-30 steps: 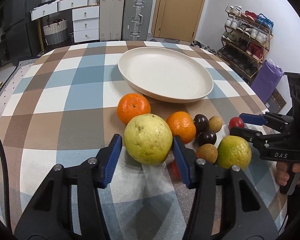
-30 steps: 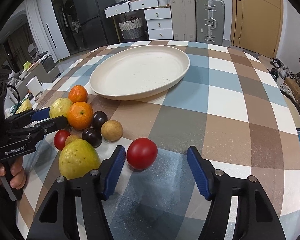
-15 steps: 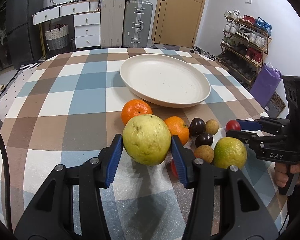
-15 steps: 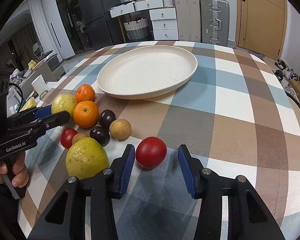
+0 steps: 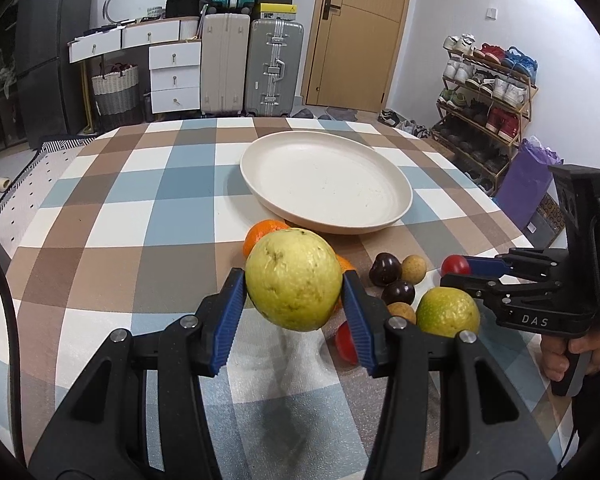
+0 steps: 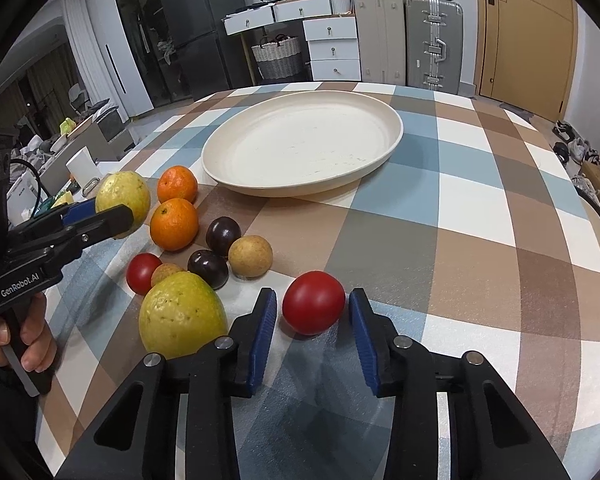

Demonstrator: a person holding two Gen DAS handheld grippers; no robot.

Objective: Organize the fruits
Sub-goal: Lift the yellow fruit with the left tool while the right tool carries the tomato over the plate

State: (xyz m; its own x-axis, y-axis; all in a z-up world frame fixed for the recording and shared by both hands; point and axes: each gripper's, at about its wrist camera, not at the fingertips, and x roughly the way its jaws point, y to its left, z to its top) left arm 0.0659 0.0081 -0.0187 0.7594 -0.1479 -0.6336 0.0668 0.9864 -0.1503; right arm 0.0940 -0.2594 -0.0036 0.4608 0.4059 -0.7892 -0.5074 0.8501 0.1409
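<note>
My left gripper [image 5: 294, 300] is shut on a yellow-green guava [image 5: 294, 279] and holds it above the checked tablecloth; it also shows in the right wrist view [image 6: 123, 196]. My right gripper [image 6: 313, 316] is closed around a red tomato [image 6: 313, 307], its blue pads at both sides, just above the cloth. The empty cream plate [image 5: 328, 184] [image 6: 300, 148] lies beyond. On the cloth remain two oranges [image 6: 175, 224], two dark plums [image 6: 208, 268], a brown round fruit [image 6: 250, 256], a second guava [image 6: 182, 314] and a small tomato [image 6: 142, 273].
The table edge runs close on the right in the right wrist view. Suitcases [image 5: 252, 64], white drawers [image 5: 172, 76] and a shoe rack [image 5: 488, 92] stand beyond the table. A white cup [image 6: 82, 166] stands off the table's left side.
My left gripper closed on the guava and lifted it off the cloth. My right gripper narrowed around the red tomato, which has risen slightly.
</note>
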